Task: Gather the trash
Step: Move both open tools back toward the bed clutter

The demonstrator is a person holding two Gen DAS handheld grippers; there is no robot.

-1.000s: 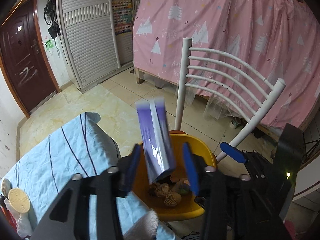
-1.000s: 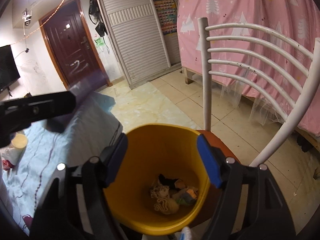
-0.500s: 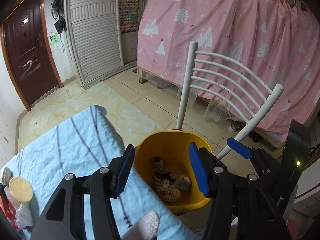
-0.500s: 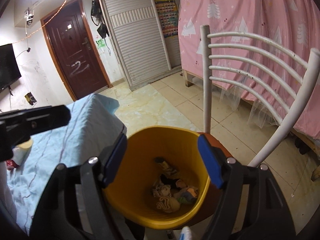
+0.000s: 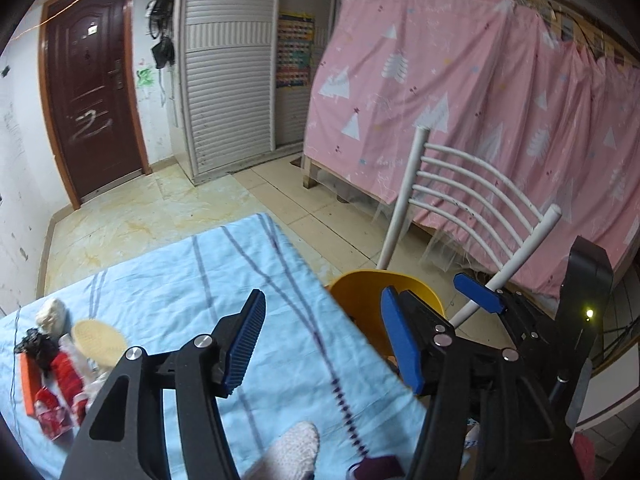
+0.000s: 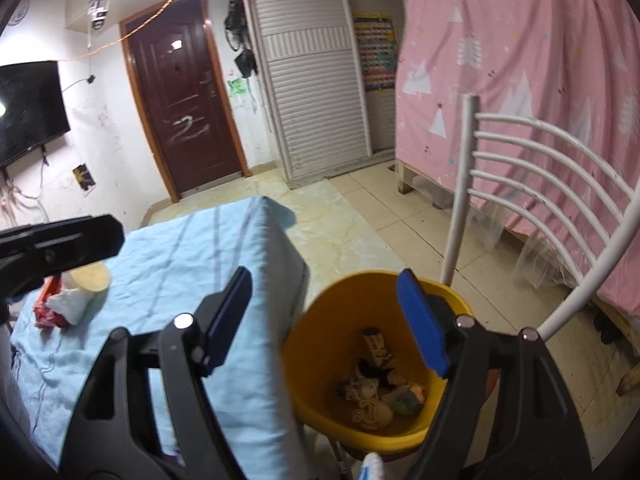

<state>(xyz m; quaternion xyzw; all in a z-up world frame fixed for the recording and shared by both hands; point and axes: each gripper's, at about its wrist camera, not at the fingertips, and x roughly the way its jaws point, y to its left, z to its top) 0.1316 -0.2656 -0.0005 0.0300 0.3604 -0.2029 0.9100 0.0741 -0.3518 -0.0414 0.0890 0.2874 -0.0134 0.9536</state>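
Both tools gape wide and empty, the left tool [image 5: 322, 344] over the blue striped bench [image 5: 192, 280], the right tool [image 6: 326, 320] beside the round yellow plastic bin [image 6: 320, 360]. Far from that bin lies the crumpled red-and-white wrapper heap [image 5: 60, 376]; it looks light, soft and crinkly, so pinch a bunched fold.

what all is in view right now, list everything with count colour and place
bin: one, yellow, on the chair seat beside the table, trash inside
trash pile: one cluster, red, white and black, far left of the table
round lid: one, tan, beside the pile
tablecloth: one, light blue with dark stripes, over the table
chair: one, white slatted back, behind the bin
curtain: one, pink with tree print, right
door: one, dark brown, back wall
tv: one, black, left wall
left gripper: open, above the table
right gripper: open, over the bin's edge
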